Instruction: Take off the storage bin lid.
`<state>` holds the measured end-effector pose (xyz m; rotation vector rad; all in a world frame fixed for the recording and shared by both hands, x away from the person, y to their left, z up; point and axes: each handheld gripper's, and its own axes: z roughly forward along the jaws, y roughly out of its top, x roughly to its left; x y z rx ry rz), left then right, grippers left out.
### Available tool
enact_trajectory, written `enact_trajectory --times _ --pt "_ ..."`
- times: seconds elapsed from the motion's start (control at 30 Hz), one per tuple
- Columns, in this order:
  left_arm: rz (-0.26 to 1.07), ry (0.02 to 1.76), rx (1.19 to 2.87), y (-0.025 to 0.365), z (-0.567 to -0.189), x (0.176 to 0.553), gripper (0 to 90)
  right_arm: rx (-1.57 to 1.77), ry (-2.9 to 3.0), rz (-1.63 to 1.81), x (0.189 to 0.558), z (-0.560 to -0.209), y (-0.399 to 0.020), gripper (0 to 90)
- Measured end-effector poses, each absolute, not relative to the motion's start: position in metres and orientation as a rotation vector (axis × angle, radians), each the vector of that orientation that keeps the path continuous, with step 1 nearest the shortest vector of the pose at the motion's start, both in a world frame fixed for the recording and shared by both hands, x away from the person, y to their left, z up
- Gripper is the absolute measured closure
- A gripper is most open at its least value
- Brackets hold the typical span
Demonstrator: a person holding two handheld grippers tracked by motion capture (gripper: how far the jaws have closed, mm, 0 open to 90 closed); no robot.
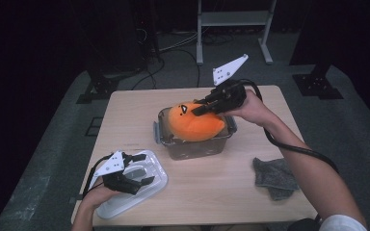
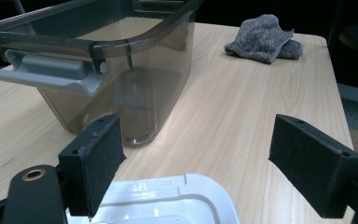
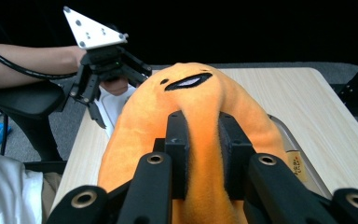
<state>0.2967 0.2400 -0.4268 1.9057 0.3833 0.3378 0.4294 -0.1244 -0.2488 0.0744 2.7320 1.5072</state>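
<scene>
1. Right hand-held gripper (image 1: 198, 109) pinches a fold of the orange plush toy (image 1: 195, 122), which sits bulging above the clear container (image 1: 195, 147) at mid-worktop.
2. Risk: the fold may slip free, or the plush spring back out.
3. Left hand-held gripper (image 1: 142, 168), released, hovers over the white lid (image 1: 156, 185), near left; the lid may not seat.

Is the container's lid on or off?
Off. The white lid lies flat on the table beside the clear container, whose open top holds the orange plush.
</scene>
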Motion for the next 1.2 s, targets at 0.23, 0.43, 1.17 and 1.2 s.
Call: enact_trajectory --times 0.23,0.43,1.17,1.2 --pt "0.338 0.386 1.902 0.240 -0.427 0.297 16.5 0.078 2.749 1.491 0.441 -0.258 -0.119 76.5" --pt "0.342 0.384 1.908 0.239 -0.427 0.296 16.5 0.092 2.761 1.486 0.449 -0.263 -0.116 76.5" --pt "0.330 0.383 1.905 0.240 -0.427 0.295 16.4 0.104 2.794 1.446 0.472 -0.288 -0.110 76.1" --pt "0.330 0.384 1.905 0.240 -0.427 0.295 16.4 0.103 2.792 1.442 0.473 -0.289 -0.110 76.1"
